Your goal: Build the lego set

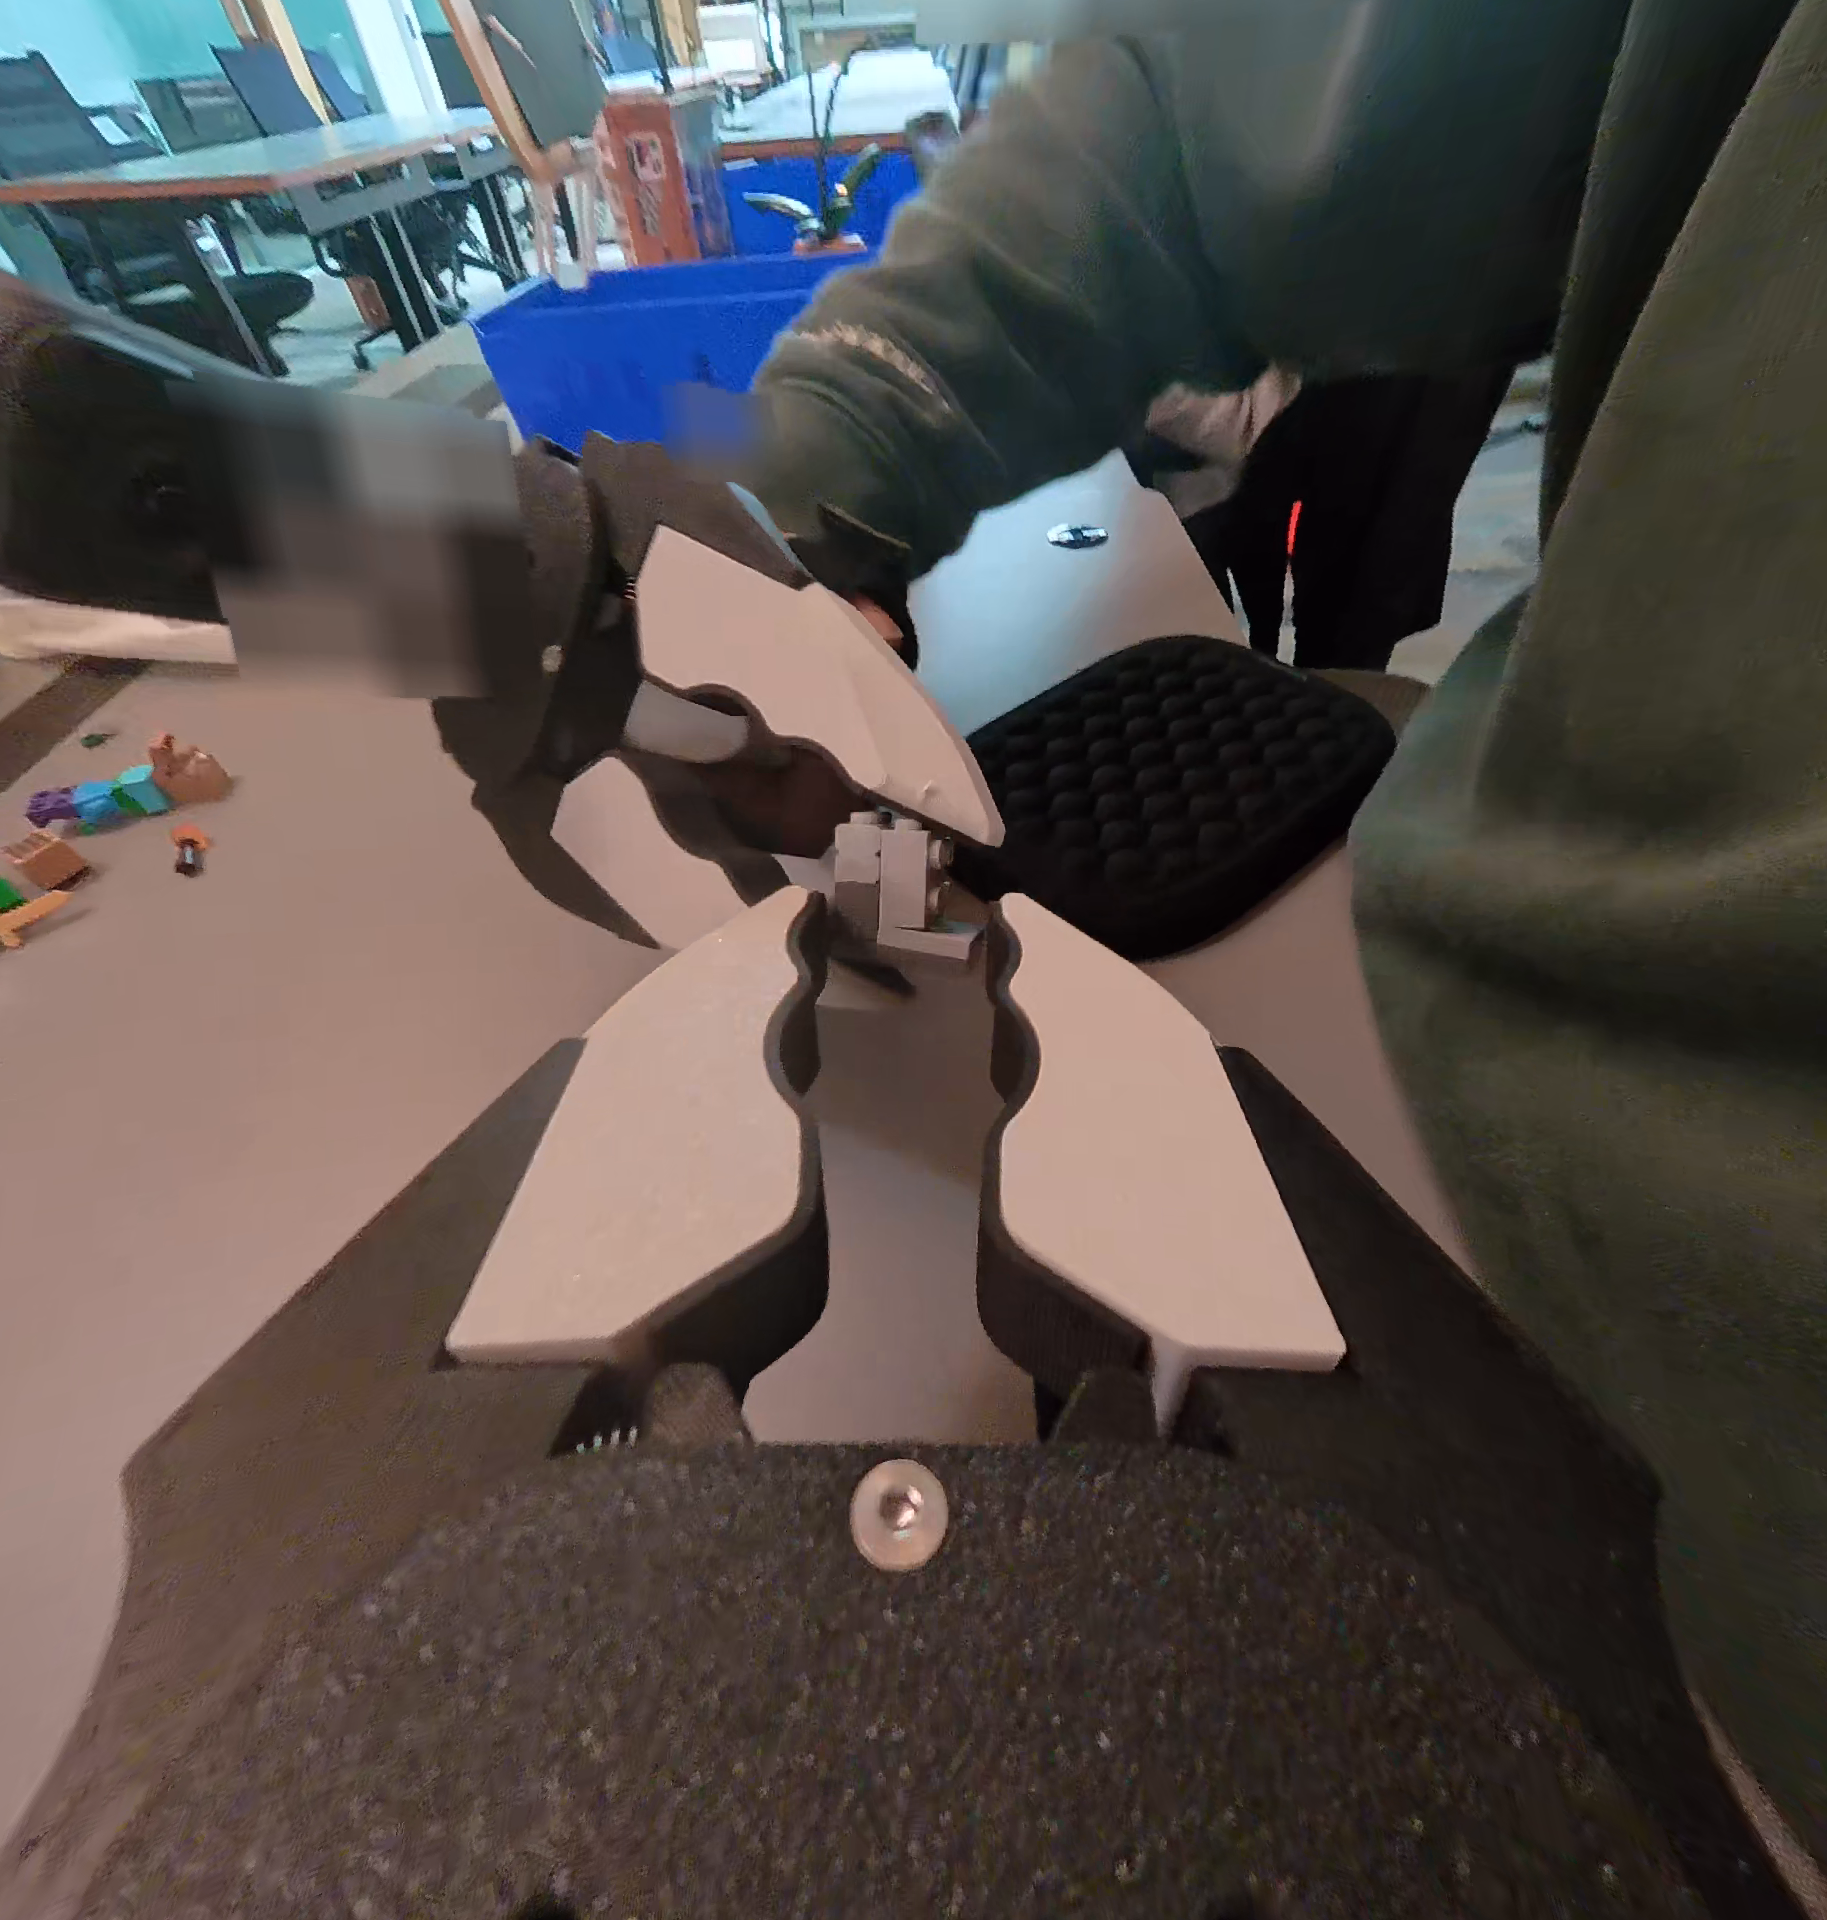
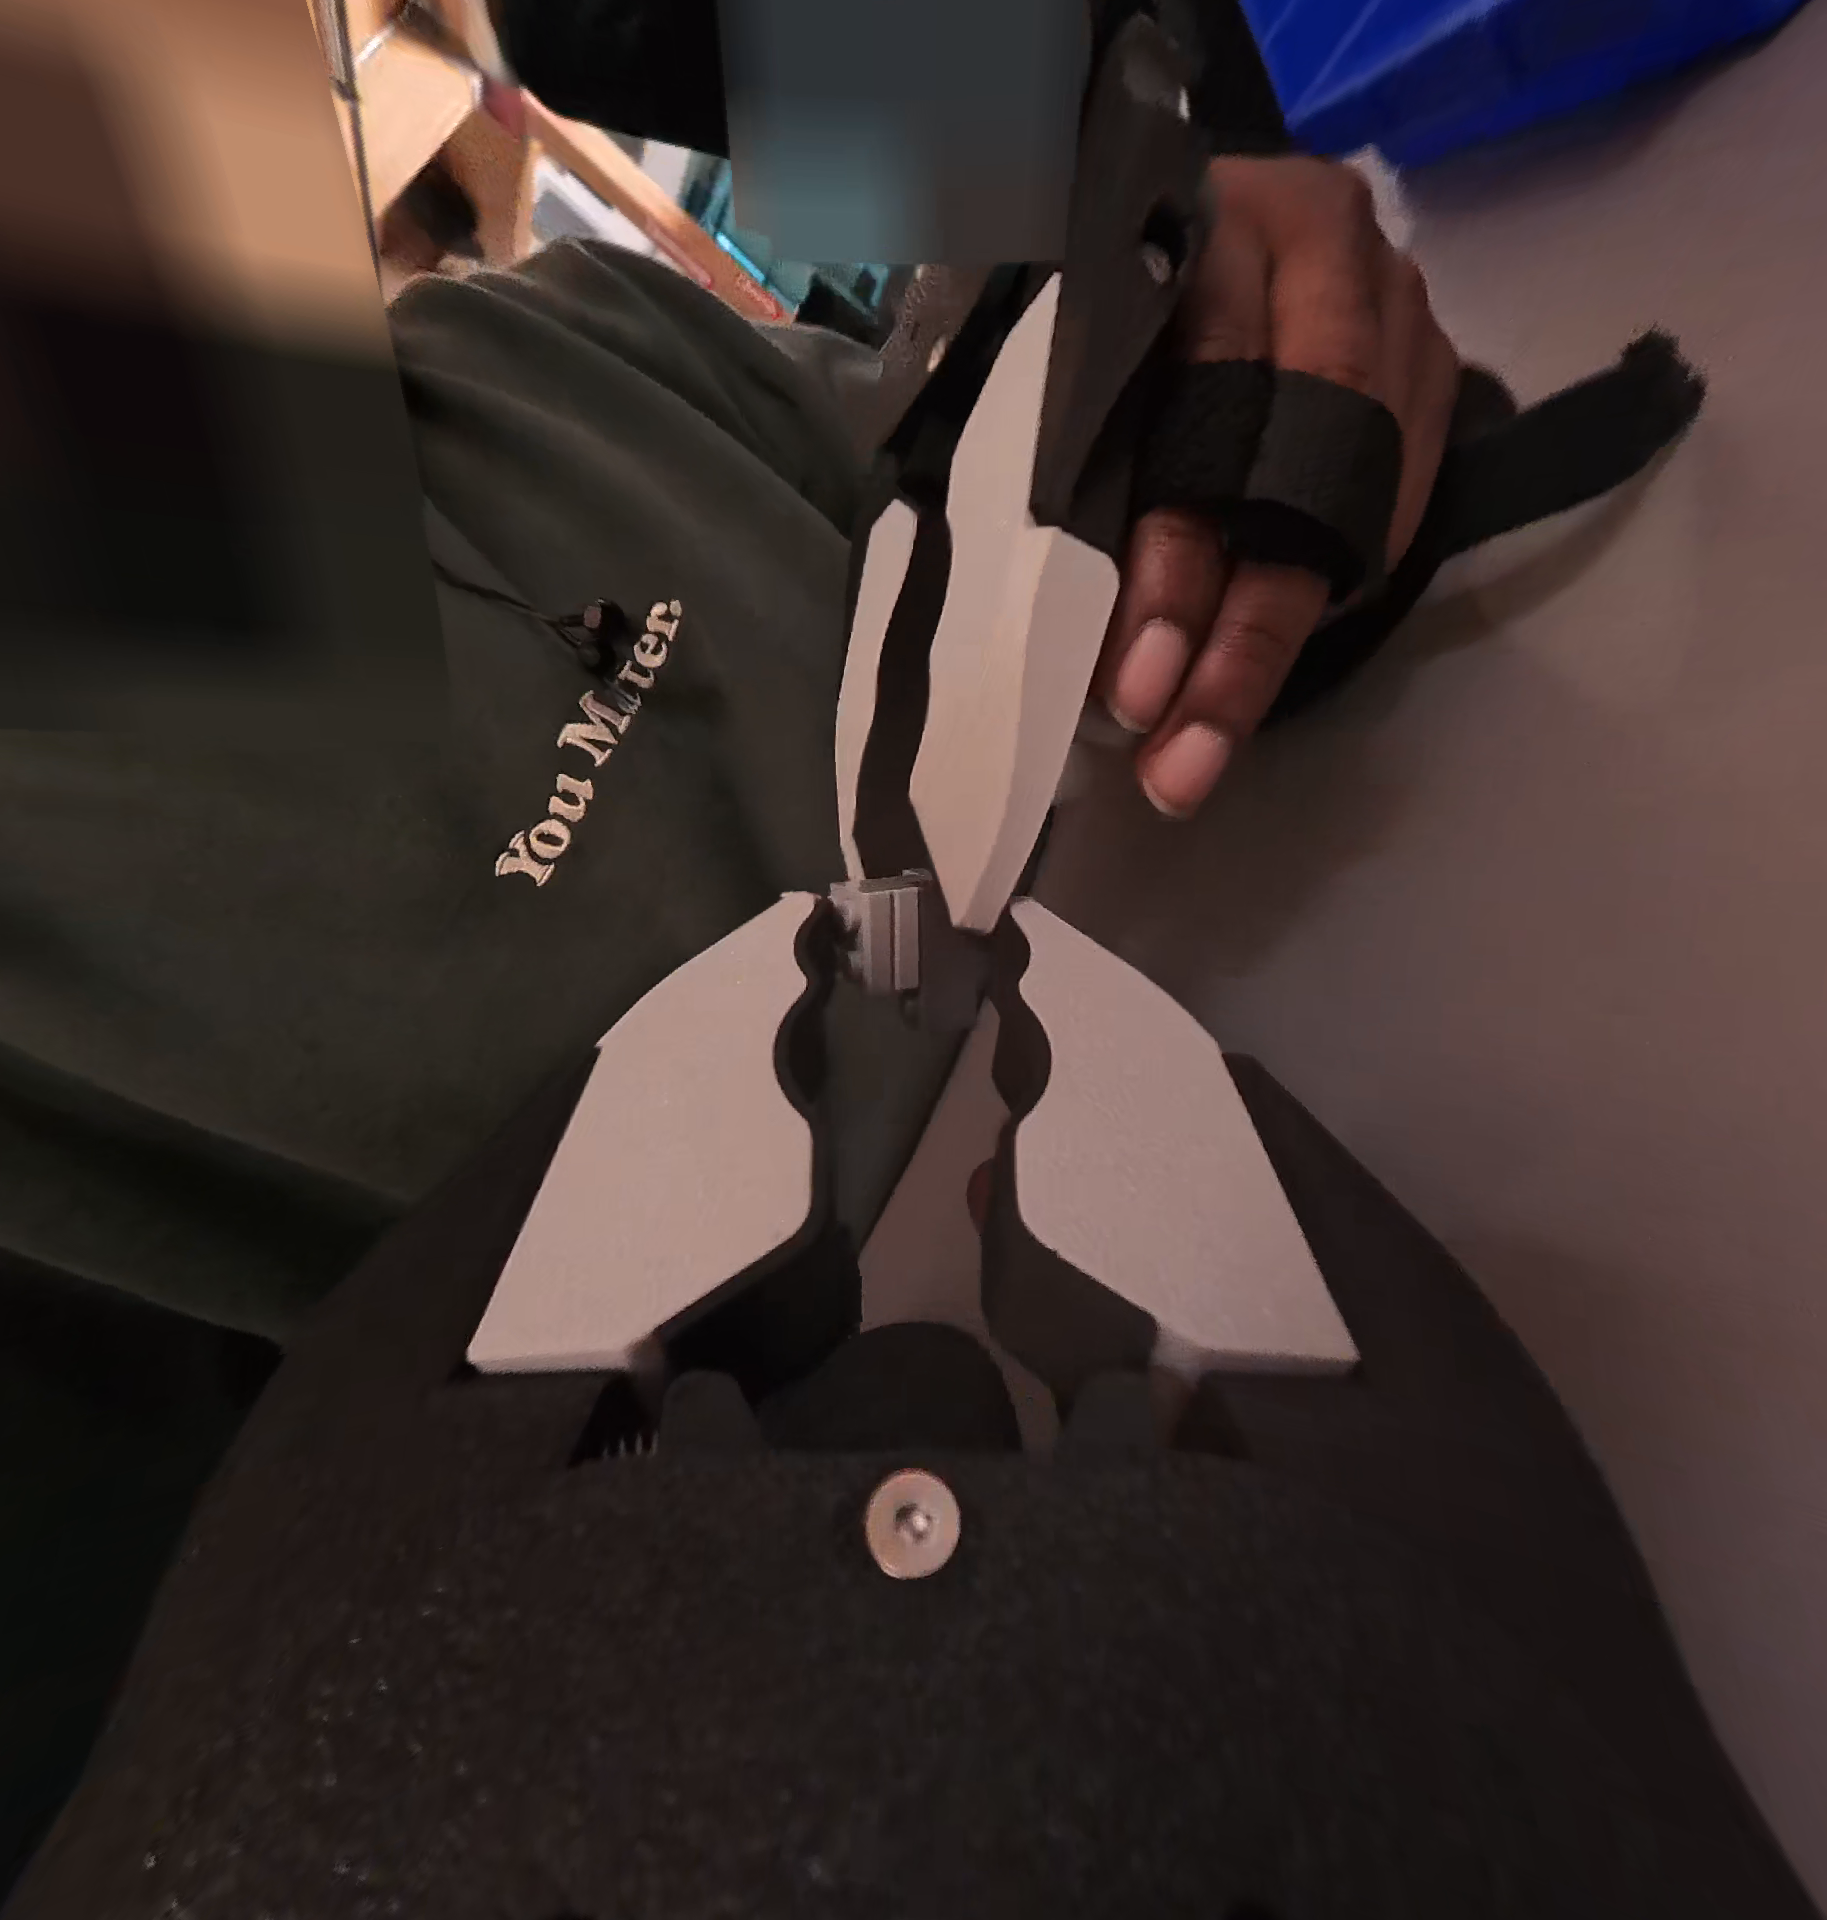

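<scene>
A small grey lego assembly (image 1: pixel 893 888) is held above the grey table (image 1: pixel 265 1091). My left gripper (image 1: pixel 901 906) is shut on its lower part, a fingertip on each side. My right gripper (image 1: pixel 930 821) comes in from the upper left of the left wrist view and closes on the top bricks. In the right wrist view the same grey assembly (image 2: pixel 885 932) sits between my right gripper's (image 2: pixel 909 912) tips. The left gripper (image 2: pixel 924 883) reaches down from above, its tips meeting the piece. The contact faces are partly hidden by the fingers.
Loose coloured lego pieces (image 1: pixel 109 810) lie on the table at the far left. A blue bin (image 1: pixel 660 343) stands behind. A black textured pad (image 1: pixel 1169 790) lies just past the grippers. A person's dark green sweatshirt (image 2: pixel 576 623) and a strapped hand (image 2: pixel 1252 582) are close. My left and right fingertips are right by each other.
</scene>
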Available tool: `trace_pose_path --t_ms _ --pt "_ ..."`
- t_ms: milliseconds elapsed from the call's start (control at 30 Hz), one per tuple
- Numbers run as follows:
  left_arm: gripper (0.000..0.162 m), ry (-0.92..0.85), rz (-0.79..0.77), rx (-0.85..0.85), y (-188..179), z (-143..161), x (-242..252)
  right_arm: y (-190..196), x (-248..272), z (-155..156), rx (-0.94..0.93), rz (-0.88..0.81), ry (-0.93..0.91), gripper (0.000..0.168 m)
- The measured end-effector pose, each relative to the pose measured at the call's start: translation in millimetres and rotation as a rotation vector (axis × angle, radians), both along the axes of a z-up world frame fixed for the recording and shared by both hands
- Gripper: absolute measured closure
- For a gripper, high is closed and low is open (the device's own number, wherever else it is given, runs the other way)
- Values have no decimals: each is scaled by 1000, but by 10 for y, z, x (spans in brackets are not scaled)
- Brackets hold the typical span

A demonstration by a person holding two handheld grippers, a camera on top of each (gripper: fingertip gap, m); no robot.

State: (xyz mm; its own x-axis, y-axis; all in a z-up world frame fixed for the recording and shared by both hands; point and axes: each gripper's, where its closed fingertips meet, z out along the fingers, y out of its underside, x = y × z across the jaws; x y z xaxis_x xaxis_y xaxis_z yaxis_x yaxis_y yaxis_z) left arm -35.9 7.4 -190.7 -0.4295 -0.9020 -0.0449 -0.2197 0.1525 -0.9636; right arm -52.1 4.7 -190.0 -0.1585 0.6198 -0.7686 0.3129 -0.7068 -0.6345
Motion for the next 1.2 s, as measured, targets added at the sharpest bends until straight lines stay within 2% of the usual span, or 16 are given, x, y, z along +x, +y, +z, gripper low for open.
trace_pose_path --t_ms 133,500,1067,1133,1200 --pt "126 -11 46 -16 113 31 2 33 37 49 54 -55 36 140" --pt "132 -27 44 69 86 -36 18 59 48 27 61 -110 26 140" --pt "133 -46 23 230 2 -110 3 -78 56 -37 14 76 -213 139" --pt "131 -43 27 244 -1 -126 13 -93 61 -46 -8 96 -233 139" --pt "123 -29 45 257 23 -151 32 -103 55 -33 -26 111 -236 139"
